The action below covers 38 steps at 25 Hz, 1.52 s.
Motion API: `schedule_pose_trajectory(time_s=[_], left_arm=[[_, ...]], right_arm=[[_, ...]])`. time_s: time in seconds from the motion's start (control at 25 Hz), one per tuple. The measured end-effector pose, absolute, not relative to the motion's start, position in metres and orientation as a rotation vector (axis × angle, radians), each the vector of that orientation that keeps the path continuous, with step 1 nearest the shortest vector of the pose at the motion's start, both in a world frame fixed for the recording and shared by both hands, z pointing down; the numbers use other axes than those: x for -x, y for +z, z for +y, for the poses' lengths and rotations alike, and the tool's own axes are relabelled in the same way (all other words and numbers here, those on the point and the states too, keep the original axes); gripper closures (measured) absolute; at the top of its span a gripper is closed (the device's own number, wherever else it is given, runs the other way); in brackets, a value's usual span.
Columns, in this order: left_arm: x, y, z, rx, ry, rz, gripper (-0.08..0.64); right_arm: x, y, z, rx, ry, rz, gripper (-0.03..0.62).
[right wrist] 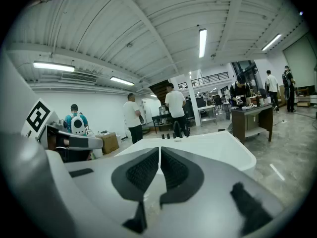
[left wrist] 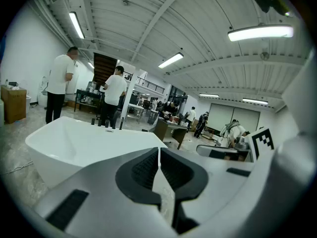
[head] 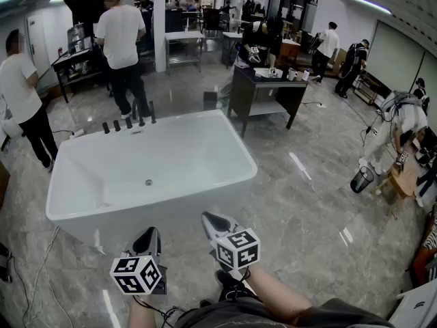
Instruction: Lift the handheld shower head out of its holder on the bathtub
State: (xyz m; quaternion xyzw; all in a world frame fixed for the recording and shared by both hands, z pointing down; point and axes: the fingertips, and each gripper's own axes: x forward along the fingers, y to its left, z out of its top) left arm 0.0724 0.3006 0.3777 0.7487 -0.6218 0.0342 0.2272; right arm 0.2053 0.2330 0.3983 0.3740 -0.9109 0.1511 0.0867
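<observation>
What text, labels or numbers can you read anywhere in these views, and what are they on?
No readable text in any view.
Left gripper and right gripper: cubes carry only square marker patterns, no letters.
Bathtub: no visible brand mark.
Items on the dark desk: too small to read.

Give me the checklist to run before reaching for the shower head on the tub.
1. Left gripper open: not ok, fingers shut, empty.
2. Right gripper open: not ok, fingers shut, empty.
3. Target picked out among the black fixtures on the bathtub far rim: cannot tell.
4. Grippers close to the fixtures: not ok, both at the near side.
5. Person behind the fixtures out of the way: cannot tell.
</observation>
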Motion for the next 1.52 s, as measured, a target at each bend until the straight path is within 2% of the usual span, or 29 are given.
schedule_pose_trajectory(time_s=[0.88, 1.52], left_arm=[[-0.055, 0.406, 0.337, -2.007, 0.072, -1.691, 0.534], [-0.014, 0.414, 0.286, -1.964, 0.027, -1.745, 0.535]], right_arm=[[-0.193, 0.430, 0.263, -1.028, 0.540, -2.688, 0.563], [-0.181, 0.445, 0.183, -1.100, 0.519, -2.664, 0.563]])
